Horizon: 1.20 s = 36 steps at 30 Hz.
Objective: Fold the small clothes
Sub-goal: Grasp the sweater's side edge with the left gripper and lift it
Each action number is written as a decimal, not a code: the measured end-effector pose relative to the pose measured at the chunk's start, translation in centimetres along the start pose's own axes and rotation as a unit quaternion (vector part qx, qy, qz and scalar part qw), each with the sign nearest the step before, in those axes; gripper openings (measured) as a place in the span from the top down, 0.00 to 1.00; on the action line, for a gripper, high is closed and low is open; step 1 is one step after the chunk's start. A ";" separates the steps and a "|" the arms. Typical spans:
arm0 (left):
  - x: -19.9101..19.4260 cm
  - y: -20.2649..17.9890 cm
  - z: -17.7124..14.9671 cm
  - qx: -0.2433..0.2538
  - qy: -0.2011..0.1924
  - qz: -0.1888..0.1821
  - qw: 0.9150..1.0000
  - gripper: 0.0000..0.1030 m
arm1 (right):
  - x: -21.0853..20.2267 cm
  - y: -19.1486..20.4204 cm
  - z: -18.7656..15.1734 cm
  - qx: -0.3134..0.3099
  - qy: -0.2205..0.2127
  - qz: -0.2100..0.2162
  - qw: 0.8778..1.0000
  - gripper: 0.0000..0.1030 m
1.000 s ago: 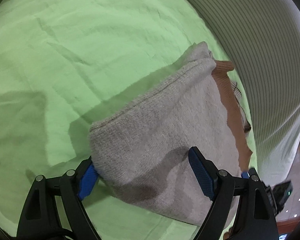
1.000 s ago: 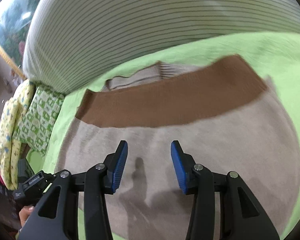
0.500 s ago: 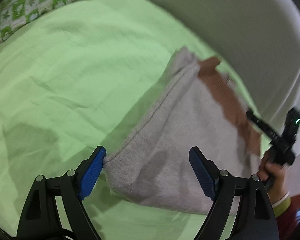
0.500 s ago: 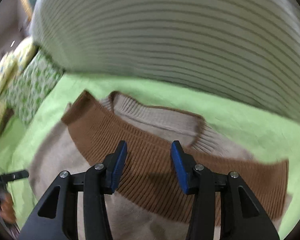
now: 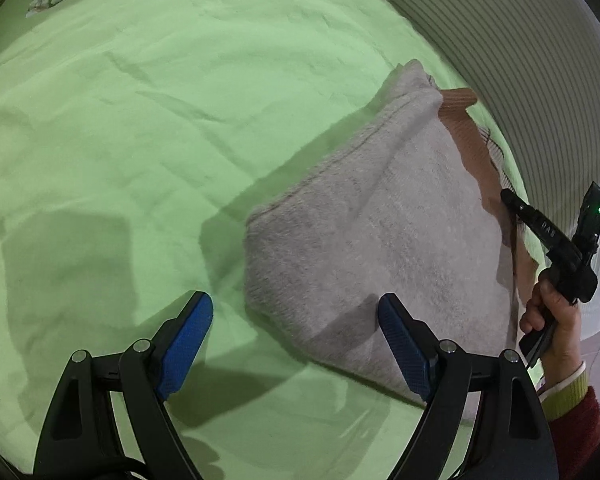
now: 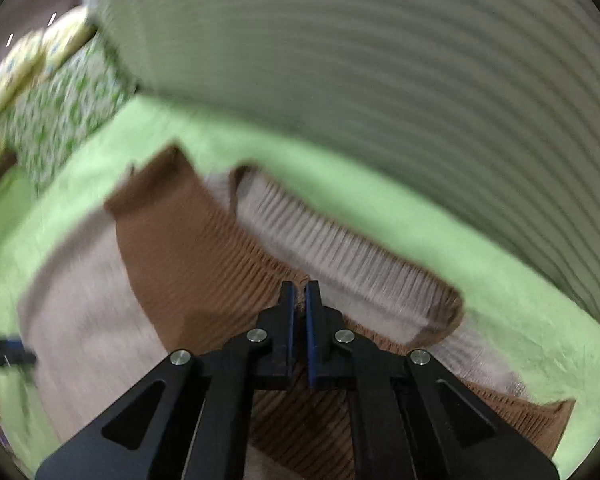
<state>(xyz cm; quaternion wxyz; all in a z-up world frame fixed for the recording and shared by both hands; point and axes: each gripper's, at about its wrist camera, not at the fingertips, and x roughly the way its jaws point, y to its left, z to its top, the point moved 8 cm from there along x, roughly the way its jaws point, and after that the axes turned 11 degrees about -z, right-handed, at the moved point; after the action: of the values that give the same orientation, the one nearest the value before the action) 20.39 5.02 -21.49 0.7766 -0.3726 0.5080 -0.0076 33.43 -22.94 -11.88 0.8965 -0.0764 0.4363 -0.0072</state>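
A small beige knit sweater [image 5: 380,232] with a brown ribbed band [image 6: 188,248] lies folded on the green bedsheet [image 5: 140,120]. My left gripper [image 5: 296,316] is open and empty, just above the sheet, with the sweater's near corner between its blue pads. My right gripper [image 6: 299,294] is shut on the brown ribbed band close to the beige ribbed collar [image 6: 340,264]. It also shows at the right edge of the left wrist view [image 5: 548,236], at the sweater's far side.
A large grey striped cushion [image 6: 380,60] rises right behind the sweater. A green-and-white patterned pillow [image 6: 60,100] lies at the far left. Green sheet stretches to the left of the sweater.
My right gripper moved forward to the brown band and shut on it. My left gripper drew back and left, so the sweater's corner now lies farther from its left pad.
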 end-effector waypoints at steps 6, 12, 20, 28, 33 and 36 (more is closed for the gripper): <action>0.5 -0.3 0.5 -0.041 -0.025 -0.002 0.999 0.19 | -0.8 -2.2 -1.8 0.150 0.027 0.015 0.988 0.90; 1.1 -1.5 1.3 -0.022 -0.036 -0.018 0.999 0.35 | -8.0 -2.6 -7.4 0.227 -0.004 0.041 0.973 0.78; 0.8 -3.5 1.9 0.027 -0.039 -0.047 0.998 0.76 | -8.2 -2.4 -15.1 0.274 0.032 0.025 0.961 0.82; -3.8 -13.4 1.9 0.157 -0.066 -0.115 0.979 0.79 | -5.4 -2.5 -15.5 0.264 0.057 0.008 0.963 0.95; -4.9 -24.1 -1.8 0.288 -0.035 -0.192 0.938 0.79 | -8.2 -4.8 -15.9 0.373 0.024 0.092 0.923 0.94; -3.2 -29.8 -7.3 0.366 0.027 -0.245 0.897 0.79 | -11.1 -8.3 -17.5 0.446 -0.019 0.124 0.886 0.90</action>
<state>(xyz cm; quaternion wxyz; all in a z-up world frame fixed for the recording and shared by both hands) 23.95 -19.40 -3.00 0.8175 -0.1745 0.3826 -0.3934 13.35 -32.58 -12.65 0.8381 0.3858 0.3755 -0.0884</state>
